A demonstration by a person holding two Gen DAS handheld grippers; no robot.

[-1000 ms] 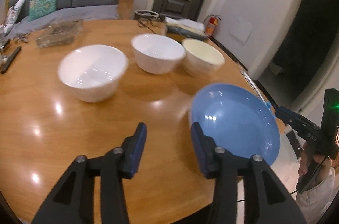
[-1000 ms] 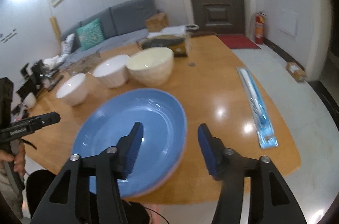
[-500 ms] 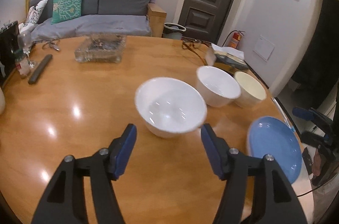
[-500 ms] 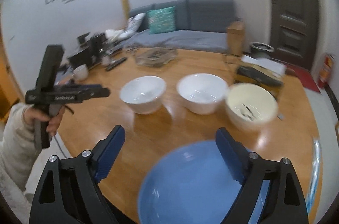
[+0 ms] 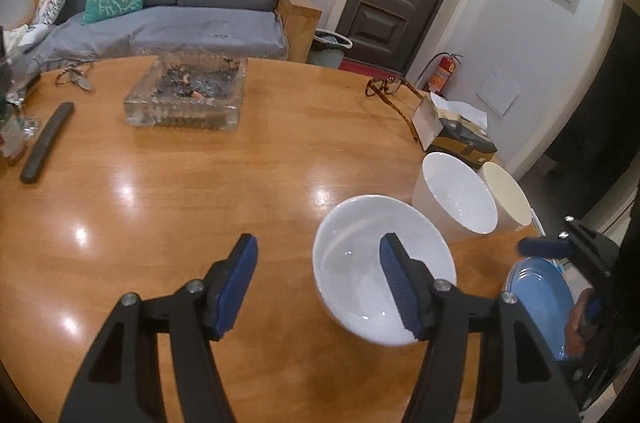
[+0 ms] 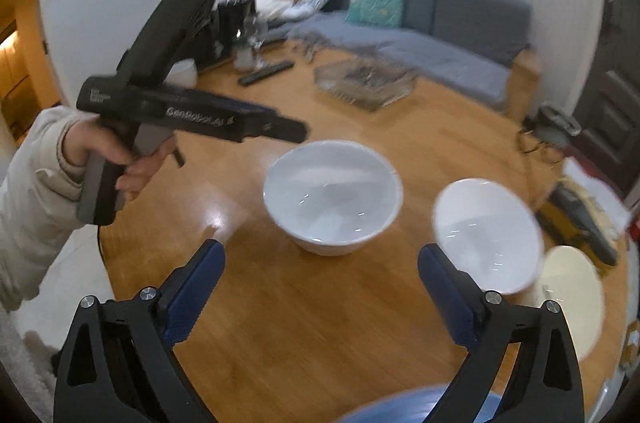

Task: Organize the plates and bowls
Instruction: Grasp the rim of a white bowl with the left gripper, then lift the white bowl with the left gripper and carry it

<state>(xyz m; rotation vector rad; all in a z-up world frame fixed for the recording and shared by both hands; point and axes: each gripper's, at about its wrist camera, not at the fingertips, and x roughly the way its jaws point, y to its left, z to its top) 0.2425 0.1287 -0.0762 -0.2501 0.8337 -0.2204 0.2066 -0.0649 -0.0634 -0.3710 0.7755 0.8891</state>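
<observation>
We note both grippers share one build: black skeletal finger arms with triangular cut-outs, silver screw heads at the joints, ribbed dark-blue pads [image 5: 236, 283]. At left of the right-wrist view, the left gripper [image 6: 298, 132] has a grey grip and white lettering; a cream sleeve [image 6: 28, 199] covers the arm.

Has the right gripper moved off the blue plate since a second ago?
Yes. The right gripper now frames the wooden table, jaws just opened, empty; the blue plate sits below.

Three empty bowls are sitting upright in a row: a wide white bowl [image 5: 384, 269], a second white bowl [image 5: 458, 197] just beside it, then a cream bowl [image 5: 508, 195]. Near the wide white bowl, a blue plate [image 5: 538, 297] is lying flat.
</observation>
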